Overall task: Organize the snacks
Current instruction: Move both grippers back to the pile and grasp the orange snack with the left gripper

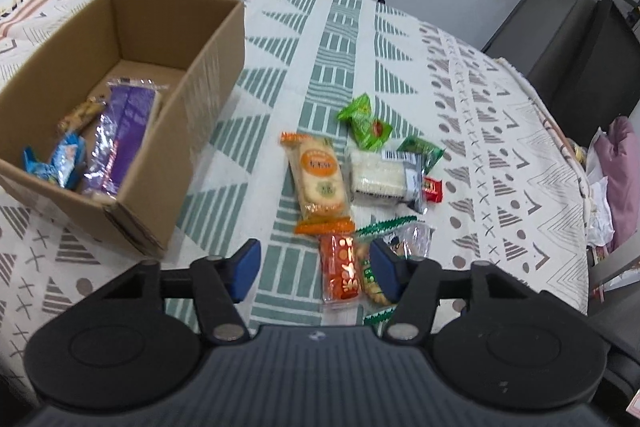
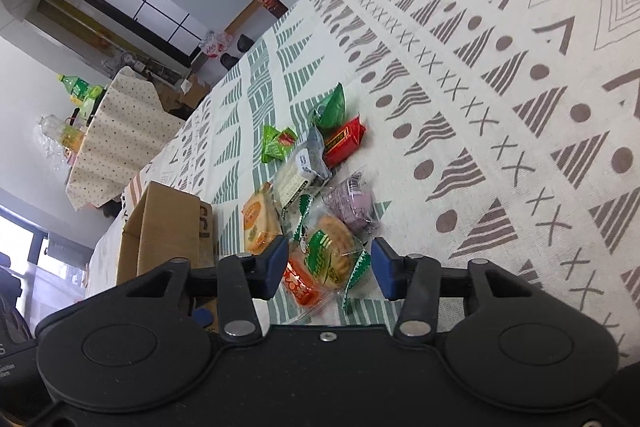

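Loose snacks lie on the patterned tablecloth (image 1: 500,131). My left gripper (image 1: 316,271) hovers open over an orange-red packet (image 1: 340,267), and its right pad is beside a green-edged cookie packet (image 1: 412,239). My right gripper (image 2: 331,265) is open, straddling that cookie packet (image 2: 330,255) and the orange-red packet (image 2: 298,285) without clear pad contact. Farther on lie an orange cracker pack (image 1: 320,175), a white rice bar (image 1: 380,175), two green packets (image 1: 364,119), a red one (image 2: 344,141) and a purple one (image 2: 352,203). The cardboard box (image 1: 200,99) at the left holds purple, blue and tan packets.
The box (image 2: 168,227) stands close to the left of the snack pile. A dark chair (image 1: 580,47) is beyond the table's right edge. A round table with a dotted cloth (image 2: 120,131) and bottles stands farther off in the room.
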Available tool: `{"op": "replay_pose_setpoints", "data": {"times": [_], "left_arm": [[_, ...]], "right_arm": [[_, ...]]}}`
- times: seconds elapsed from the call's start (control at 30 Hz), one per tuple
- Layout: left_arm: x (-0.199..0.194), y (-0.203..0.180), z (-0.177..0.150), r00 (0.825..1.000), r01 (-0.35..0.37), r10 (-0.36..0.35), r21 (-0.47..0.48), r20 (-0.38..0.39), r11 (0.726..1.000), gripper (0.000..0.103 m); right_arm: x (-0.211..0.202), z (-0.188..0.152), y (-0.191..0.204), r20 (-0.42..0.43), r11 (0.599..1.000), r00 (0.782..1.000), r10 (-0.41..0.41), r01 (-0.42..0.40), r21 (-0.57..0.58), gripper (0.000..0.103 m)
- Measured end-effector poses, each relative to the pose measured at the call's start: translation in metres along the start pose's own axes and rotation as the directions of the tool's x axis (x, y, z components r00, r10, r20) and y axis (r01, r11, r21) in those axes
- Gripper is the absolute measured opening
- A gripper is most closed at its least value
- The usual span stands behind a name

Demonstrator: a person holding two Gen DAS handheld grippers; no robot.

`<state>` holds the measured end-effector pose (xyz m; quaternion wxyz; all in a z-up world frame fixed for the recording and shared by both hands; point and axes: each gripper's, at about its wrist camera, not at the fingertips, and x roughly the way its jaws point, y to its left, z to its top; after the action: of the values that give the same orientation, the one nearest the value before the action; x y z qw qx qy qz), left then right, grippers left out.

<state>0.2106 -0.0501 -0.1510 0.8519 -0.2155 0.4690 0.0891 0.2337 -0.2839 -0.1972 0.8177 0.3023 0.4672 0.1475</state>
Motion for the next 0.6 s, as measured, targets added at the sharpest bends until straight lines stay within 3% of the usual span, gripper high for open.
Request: {"op": "replay_pose_setpoints", "data": {"times": [0.6], "left_arm": [[0.053,-0.009,-0.008,0.995,-0.026,0.023,-0.029,-0.102,0.999,0.037]], "right_arm": [[0.029,0.005,-0.011,-0.061,0.999,0.998,0.018,-0.015,0.044,0.041]]}}
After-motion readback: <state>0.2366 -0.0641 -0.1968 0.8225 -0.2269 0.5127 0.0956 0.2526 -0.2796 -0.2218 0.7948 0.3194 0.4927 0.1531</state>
